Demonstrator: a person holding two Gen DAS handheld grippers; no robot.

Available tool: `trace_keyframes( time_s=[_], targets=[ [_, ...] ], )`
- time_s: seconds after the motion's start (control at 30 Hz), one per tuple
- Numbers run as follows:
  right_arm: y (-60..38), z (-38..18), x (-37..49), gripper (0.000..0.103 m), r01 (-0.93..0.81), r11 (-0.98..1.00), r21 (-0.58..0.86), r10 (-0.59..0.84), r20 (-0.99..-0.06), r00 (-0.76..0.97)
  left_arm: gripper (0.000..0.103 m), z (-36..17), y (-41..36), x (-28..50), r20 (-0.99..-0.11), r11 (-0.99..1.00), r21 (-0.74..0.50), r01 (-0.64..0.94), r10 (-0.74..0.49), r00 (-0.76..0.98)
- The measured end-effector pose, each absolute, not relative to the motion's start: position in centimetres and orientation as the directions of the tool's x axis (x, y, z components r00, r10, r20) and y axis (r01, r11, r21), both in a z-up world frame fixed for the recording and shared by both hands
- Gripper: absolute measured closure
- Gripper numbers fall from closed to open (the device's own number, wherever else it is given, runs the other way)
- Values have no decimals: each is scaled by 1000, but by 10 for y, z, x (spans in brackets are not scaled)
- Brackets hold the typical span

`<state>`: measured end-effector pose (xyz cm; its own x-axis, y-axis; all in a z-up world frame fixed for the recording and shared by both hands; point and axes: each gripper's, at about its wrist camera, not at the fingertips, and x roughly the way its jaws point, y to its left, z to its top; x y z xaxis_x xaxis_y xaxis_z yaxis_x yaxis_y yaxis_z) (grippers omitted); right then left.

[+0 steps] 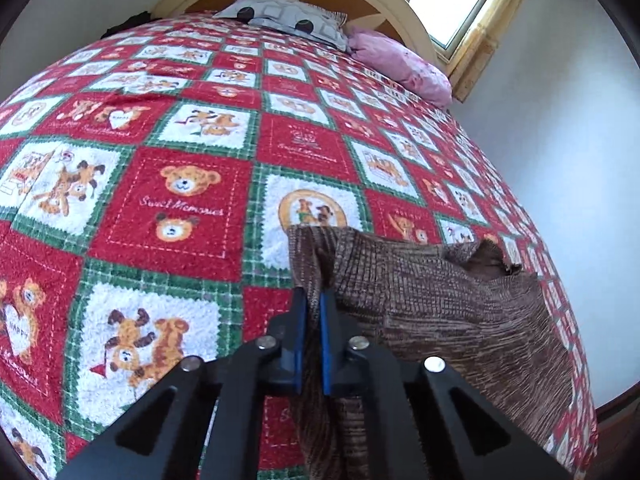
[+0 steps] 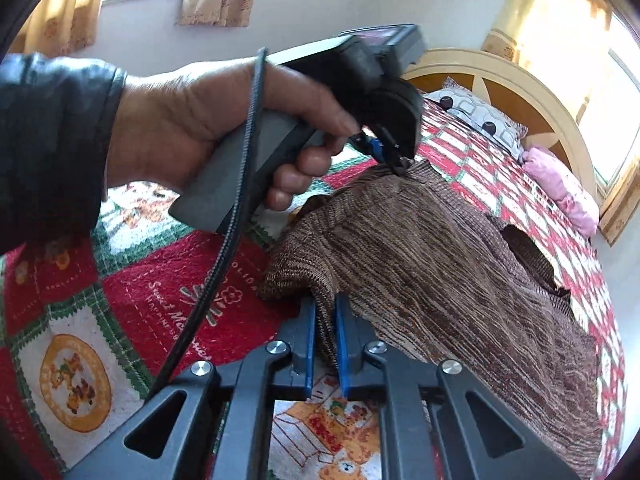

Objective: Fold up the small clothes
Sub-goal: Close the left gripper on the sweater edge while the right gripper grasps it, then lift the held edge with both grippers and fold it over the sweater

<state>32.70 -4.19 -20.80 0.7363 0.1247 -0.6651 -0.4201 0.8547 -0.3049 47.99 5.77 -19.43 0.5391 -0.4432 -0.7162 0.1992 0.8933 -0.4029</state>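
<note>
A brown ribbed knit garment [image 1: 432, 304] lies on the right side of a bed, lifted along its left edge. My left gripper [image 1: 313, 296] is shut on that edge, with brown cloth pinched between the blue pads. In the right wrist view the same garment [image 2: 440, 264] spreads to the right. My right gripper [image 2: 325, 304] is shut on its near left corner. The left gripper [image 2: 394, 160], held by a hand, pinches the garment's far corner above it. A dark opening [image 2: 528, 256] shows in the garment's right side.
The bed has a red, green and white teddy-bear quilt [image 1: 180, 200]. A grey patterned pillow [image 1: 288, 16] and a pink pillow [image 1: 400, 64] lie at the headboard. A white wall [image 1: 560, 120] runs close along the bed's right edge. A black cable [image 2: 224, 248] hangs from the left gripper.
</note>
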Motion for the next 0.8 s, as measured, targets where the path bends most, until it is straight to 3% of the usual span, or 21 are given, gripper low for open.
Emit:
trace_keyframes(
  time_s=[0.2,0.27,0.37,0.5,0.57,0.7,0.8],
  targets=[
    [-42,-215,334,95,-412,858,-308,107,-677,728,82,-198,63,483,-703,876,-451,169,-465,538],
    [-41,-216,334,95,-408,854,-323,97,-671,735,59,-198,64,482,-679,849,-492,193,-513,525],
    [-38,-216,332,95,-402,849,-342,85,-663,744,40,-195,65,479,-649,826,-523,211,-546,530],
    [-36,-218,328,95,-397,849,-348,80,-659,748,47,-195,57,479,-669,848,-475,233,-521,531],
    [-34,-219,325,95,-395,848,-353,77,-655,751,91,-197,50,481,-701,871,-427,243,-489,519],
    [-40,-214,320,95,-395,863,-315,105,-654,749,93,-193,46,480,-709,880,-403,251,-473,523],
    [-58,-203,320,95,-400,894,-201,174,-668,724,93,-186,49,478,-696,874,-420,244,-482,532]
  ],
)
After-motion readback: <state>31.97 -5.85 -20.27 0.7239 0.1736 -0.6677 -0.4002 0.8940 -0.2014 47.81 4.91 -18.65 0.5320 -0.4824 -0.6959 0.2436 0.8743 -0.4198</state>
